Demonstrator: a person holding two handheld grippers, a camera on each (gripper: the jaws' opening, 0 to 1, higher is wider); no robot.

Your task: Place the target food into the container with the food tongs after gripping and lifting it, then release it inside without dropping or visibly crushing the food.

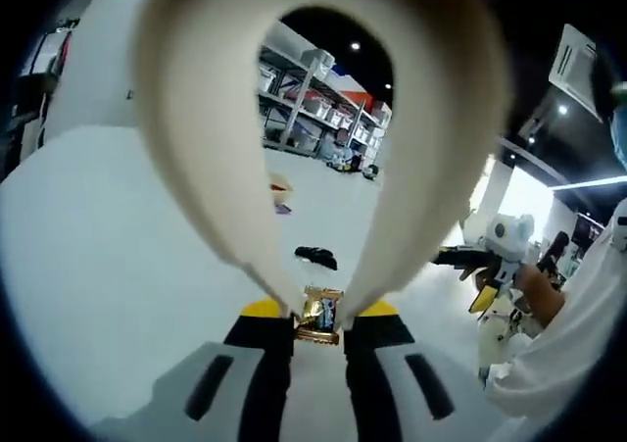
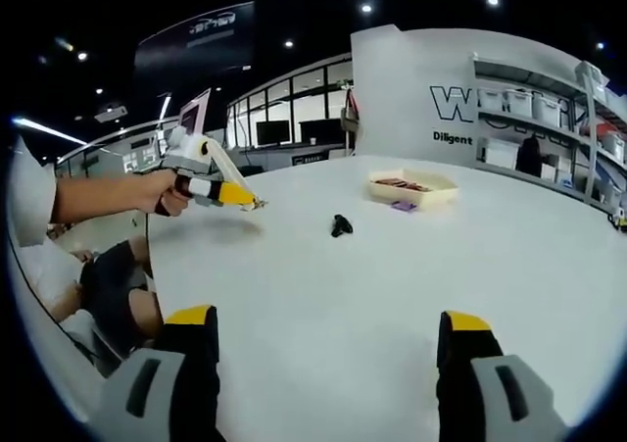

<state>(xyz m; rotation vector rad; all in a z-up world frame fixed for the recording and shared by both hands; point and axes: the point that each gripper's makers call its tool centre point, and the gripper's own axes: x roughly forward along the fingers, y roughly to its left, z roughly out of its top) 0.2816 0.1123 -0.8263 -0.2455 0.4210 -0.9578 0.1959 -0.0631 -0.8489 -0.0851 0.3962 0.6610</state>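
My left gripper (image 1: pixel 320 311) is shut on cream food tongs (image 1: pixel 186 119), whose two arms loop wide and meet at the jaws. The tong tips pinch a small gold-wrapped candy (image 1: pixel 320 318). In the right gripper view a hand holds this left gripper (image 2: pixel 211 185) above the white table, with the tong tips (image 2: pixel 257 205) pointing towards the table's middle. The cream container (image 2: pixel 412 188) stands farther back with some food in it, and it shows small in the left gripper view (image 1: pixel 280 182). My right gripper (image 2: pixel 328 349) is open with nothing between its jaws.
A small black object (image 2: pixel 340 226) lies on the white table (image 2: pixel 392 295) between the tongs and the container. A purple item (image 2: pixel 402 207) lies beside the container. Shelves with bins line the far wall (image 2: pixel 534 104). A person in white sits at the table's edge (image 2: pixel 29 226).
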